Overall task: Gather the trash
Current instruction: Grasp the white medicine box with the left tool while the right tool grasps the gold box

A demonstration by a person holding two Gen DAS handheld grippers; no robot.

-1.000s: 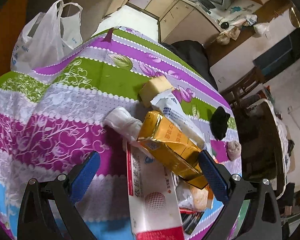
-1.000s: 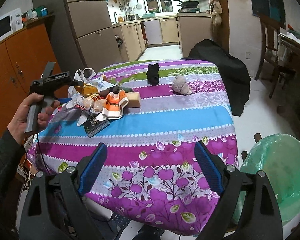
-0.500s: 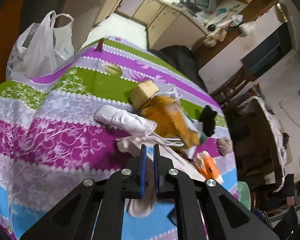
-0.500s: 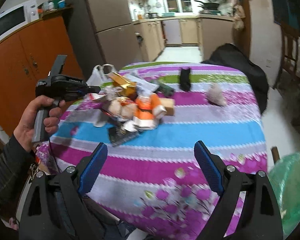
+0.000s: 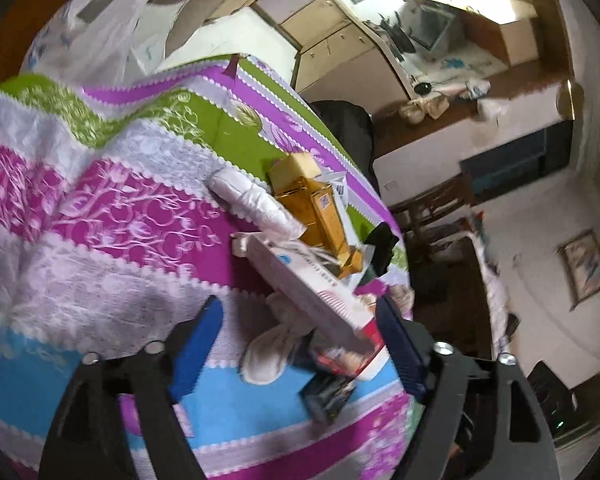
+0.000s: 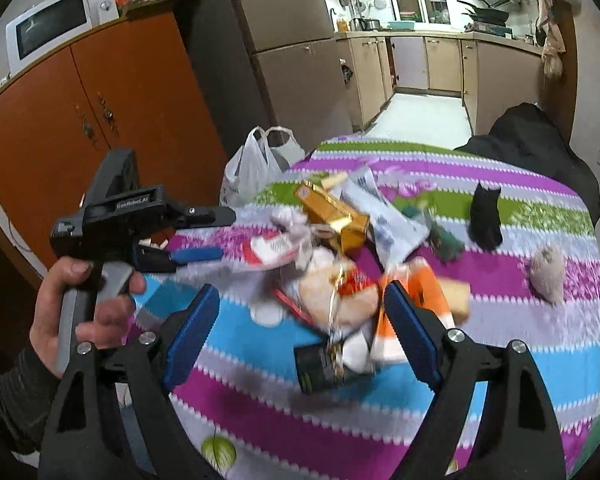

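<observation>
A pile of trash lies on the striped tablecloth [image 6: 500,352]: a gold carton [image 6: 332,216], a white and red box [image 5: 312,296], a crumpled white wad [image 5: 268,348], an orange packet [image 6: 412,304] and a dark packet [image 6: 320,368]. My left gripper [image 5: 300,344] hovers at the pile's near side with its jaws opening; the box's red end and the wad lie between the fingers, untouched. In the right wrist view a hand [image 6: 80,304] holds that left gripper [image 6: 216,234]. My right gripper [image 6: 300,336] stands wide above the pile, jaws closing slightly around nothing.
A white plastic bag [image 6: 256,168] stands at the table's far left edge. A black object [image 6: 486,216], a grey ball [image 6: 548,276] and a dark green item [image 6: 444,240] lie to the right. Orange cupboards [image 6: 100,128] are close on the left.
The left gripper went from open to shut half a second ago and now stands open again. The right gripper swung left and closer to the pile.
</observation>
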